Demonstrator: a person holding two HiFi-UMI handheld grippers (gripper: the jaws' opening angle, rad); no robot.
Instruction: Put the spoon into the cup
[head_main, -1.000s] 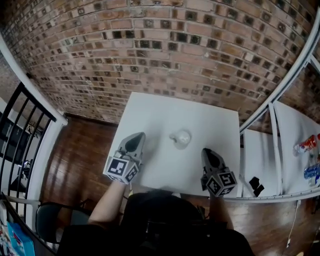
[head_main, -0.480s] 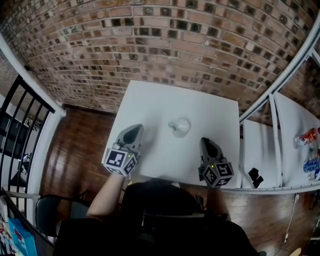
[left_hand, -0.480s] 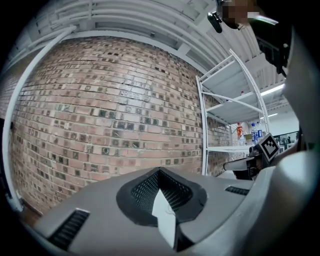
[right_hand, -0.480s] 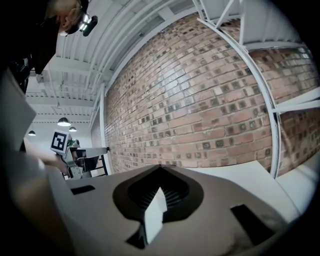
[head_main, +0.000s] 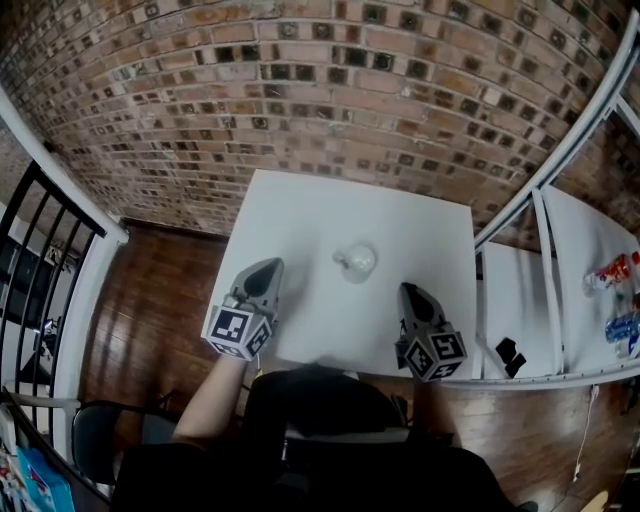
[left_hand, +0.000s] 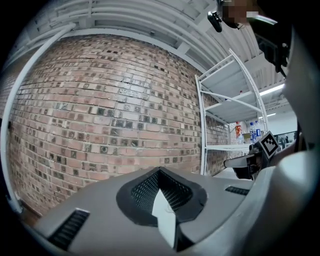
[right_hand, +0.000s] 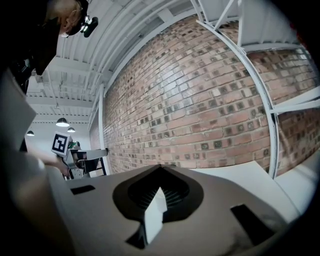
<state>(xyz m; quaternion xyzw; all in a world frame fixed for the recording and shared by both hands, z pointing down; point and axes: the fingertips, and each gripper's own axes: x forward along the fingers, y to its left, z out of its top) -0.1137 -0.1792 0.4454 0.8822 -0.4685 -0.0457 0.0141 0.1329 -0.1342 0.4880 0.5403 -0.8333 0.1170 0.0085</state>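
Note:
A small pale cup stands near the middle of the white table in the head view. No spoon can be made out there; the cup is too small to see inside. My left gripper lies at the table's near left, jaws shut and empty, left of the cup and apart from it. My right gripper sits at the near right, also shut and empty, a short way from the cup. In the left gripper view the jaws meet before a brick wall. In the right gripper view the jaws meet too. The cup shows in neither gripper view.
A brick wall runs behind the table. A white shelf unit stands at the right with bottles and a small black object. A black railing and wood floor lie to the left, with a chair near the person.
The head view has drifted slightly. Both grippers and the cup keep their places on the table.

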